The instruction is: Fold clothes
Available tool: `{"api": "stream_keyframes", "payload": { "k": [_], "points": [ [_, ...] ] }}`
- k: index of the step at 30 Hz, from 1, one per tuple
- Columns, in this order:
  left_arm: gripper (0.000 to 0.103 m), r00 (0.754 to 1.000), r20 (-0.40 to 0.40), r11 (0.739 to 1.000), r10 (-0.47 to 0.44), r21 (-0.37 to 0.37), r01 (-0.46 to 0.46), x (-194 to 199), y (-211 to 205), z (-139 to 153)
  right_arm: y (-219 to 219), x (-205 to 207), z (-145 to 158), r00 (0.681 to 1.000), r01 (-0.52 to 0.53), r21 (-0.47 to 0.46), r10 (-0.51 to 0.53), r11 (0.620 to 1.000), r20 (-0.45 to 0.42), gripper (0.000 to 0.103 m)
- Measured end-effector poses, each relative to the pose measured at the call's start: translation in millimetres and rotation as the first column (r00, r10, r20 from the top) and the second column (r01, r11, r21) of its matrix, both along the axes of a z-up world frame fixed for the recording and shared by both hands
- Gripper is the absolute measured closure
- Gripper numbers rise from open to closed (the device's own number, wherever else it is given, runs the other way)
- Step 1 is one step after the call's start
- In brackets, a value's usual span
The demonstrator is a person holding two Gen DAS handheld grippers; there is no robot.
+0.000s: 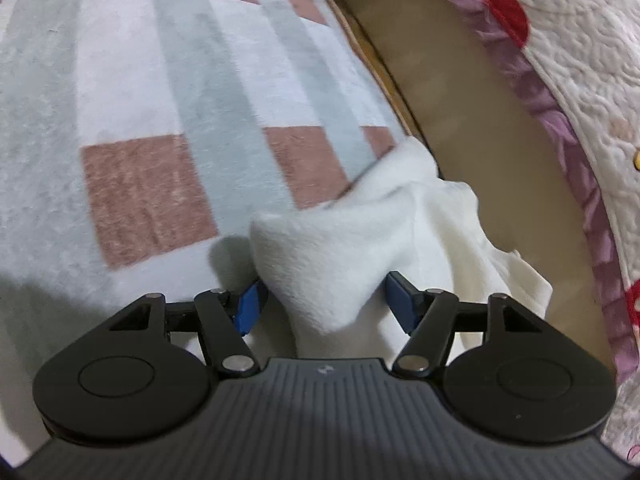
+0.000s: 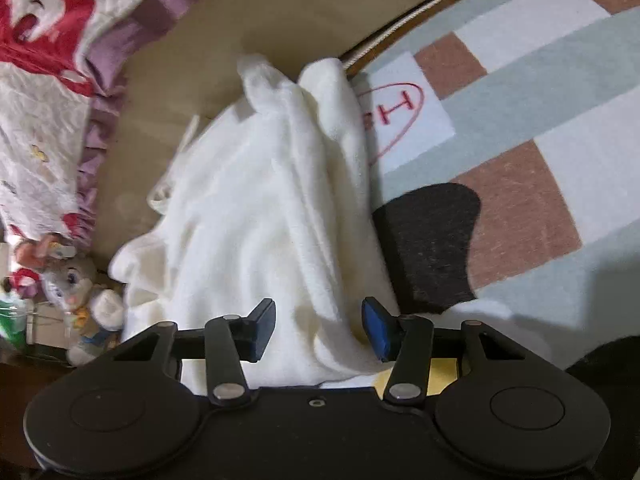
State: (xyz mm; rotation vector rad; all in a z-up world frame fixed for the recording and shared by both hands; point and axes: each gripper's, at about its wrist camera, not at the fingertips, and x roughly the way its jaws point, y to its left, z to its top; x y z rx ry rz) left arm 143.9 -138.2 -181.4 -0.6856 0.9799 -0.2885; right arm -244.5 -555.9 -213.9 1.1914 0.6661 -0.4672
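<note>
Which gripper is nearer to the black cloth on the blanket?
Right. The black cloth lies just beyond the right gripper, past its blue pad. The left gripper's view shows no black cloth.

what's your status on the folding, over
Left gripper open, white garment between the pads. Right gripper open over the same garment. Dark cloth piece beside it on the checked blanket.

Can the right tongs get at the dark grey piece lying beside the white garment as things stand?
Probably yes. The dark grey piece lies uncovered on the checked blanket, just right of the white garment, and the right tongs stand open over that garment; a short sideways shift should do.
</note>
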Motion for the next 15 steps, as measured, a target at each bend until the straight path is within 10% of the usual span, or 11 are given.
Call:
{"api": "stream_keyframes", "payload": {
  "k": [7,11,15],
  "points": [
    [0.026,0.976,0.102,0.977,-0.194,0.104,0.183,11,-22,-3,-18,9,-24,0.999,0.029,0.096,-0.032,0.995,0.024,0.044],
    [0.012,0.978,0.150,0.988,-0.145,0.074,0.135,16,-32,-6,-33,17,-36,0.991,0.047,0.162,-0.067,0.986,0.115,0.042],
    [0.031,0.980,0.167,0.992,-0.103,0.092,0.089,21,-41,-7,-39,34,-37,0.987,0.019,0.120,-0.038,0.993,0.157,0.040]
  ]
}}
